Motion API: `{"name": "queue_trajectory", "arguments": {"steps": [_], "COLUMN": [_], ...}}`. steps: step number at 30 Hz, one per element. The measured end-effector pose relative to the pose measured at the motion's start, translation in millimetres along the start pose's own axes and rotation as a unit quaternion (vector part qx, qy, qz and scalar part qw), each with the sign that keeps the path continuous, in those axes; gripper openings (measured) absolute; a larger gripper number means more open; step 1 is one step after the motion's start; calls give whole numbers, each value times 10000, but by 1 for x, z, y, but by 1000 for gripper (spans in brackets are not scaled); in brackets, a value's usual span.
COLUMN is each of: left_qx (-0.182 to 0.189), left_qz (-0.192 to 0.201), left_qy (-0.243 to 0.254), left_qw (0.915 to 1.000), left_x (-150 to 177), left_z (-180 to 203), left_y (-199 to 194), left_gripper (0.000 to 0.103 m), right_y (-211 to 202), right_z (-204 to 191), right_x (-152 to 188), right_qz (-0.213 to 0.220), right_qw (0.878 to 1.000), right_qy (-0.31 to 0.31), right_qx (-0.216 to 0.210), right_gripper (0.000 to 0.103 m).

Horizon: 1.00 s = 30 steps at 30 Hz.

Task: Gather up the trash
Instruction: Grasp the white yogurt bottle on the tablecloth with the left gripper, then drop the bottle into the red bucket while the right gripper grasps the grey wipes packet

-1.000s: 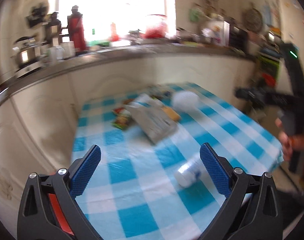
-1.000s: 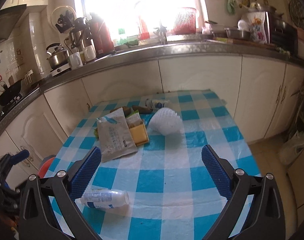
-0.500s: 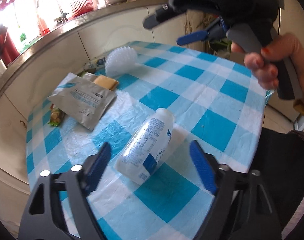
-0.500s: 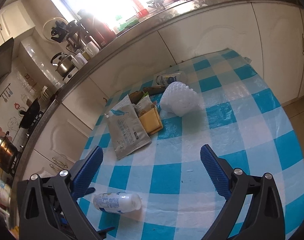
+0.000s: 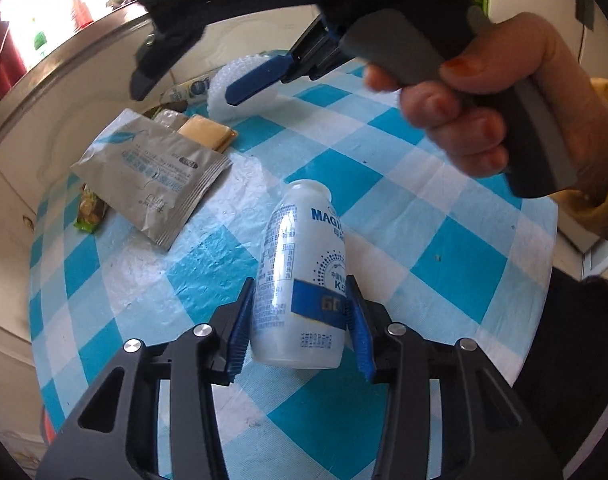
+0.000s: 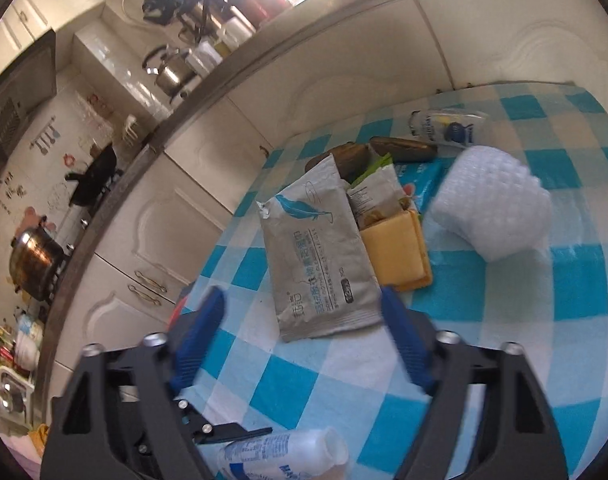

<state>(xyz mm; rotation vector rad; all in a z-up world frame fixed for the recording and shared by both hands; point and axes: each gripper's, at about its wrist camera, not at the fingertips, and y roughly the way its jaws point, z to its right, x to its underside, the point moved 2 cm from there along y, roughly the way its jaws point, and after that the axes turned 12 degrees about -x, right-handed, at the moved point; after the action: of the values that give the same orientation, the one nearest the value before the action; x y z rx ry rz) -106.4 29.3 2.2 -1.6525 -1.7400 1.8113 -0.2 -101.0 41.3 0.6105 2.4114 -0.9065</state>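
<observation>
A white plastic bottle (image 5: 299,240) with blue print lies on the blue-checked tablecloth (image 5: 436,264). My left gripper (image 5: 299,292) is closing on its lower body, and both blue pads touch its sides. The same bottle (image 6: 279,456) shows at the bottom of the right wrist view. My right gripper (image 6: 304,300) hovers over the table, its jaws wide and slowly closing. The near end of a grey pouch (image 6: 316,256) lies between its fingertips, untouched. A hand (image 5: 504,112) holding that gripper fills the top of the left wrist view.
Beside the pouch lie a yellow pack (image 6: 396,256), a white foam net (image 6: 496,208), brown scraps (image 6: 400,148), a small printed bottle (image 6: 444,124) and a green wrapper (image 5: 89,212). Cream cabinets and a counter with a kettle (image 6: 171,72) run behind the table.
My left gripper dropped onto the bottle and its jaws closed around it. My right gripper swung across and down toward the grey pouch, its jaws narrowing a little.
</observation>
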Motion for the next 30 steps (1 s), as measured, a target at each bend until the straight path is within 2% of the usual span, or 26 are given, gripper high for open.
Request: {"name": "queue_trajectory", "arguments": {"steps": [7, 12, 15, 20, 25, 26, 28, 30], "left_qx": [11, -234, -509, -952, -1309, -1366, -1476, -1548], "left_qz": [5, -19, -70, -190, -243, -259, -313, -352], "left_qy": [-917, -1550, -1867, -2404, -2833, -2882, -3048, -3232], "left_qw": [9958, 9876, 9811, 9658, 9497, 9474, 9404, 9329], "left_x": [7, 24, 37, 62, 85, 88, 97, 107], "left_z": [-35, -71, -94, -135, -171, -175, -185, -195], "left_y": [-5, -19, -28, -38, -42, -43, -44, -46], "left_gripper": [44, 44, 44, 44, 44, 44, 44, 44], "right_y": [42, 69, 87, 107, 113, 113, 112, 110], "right_z": [-10, -11, -9, -12, -13, -13, -14, -15], "right_x": [-21, -24, -22, -18, -15, -15, -15, -14], "right_qz": [-363, -523, -715, -892, -820, -806, -774, -747], "right_qw": [9962, 9903, 9867, 9803, 9781, 9779, 9768, 9760], "right_qy": [-641, -1013, -1136, -1323, -1285, -1261, -1257, -1250], "right_qx": [458, 793, 916, 1168, 1417, 1462, 1550, 1618], "right_gripper": [92, 96, 97, 97, 97, 95, 83, 77]}}
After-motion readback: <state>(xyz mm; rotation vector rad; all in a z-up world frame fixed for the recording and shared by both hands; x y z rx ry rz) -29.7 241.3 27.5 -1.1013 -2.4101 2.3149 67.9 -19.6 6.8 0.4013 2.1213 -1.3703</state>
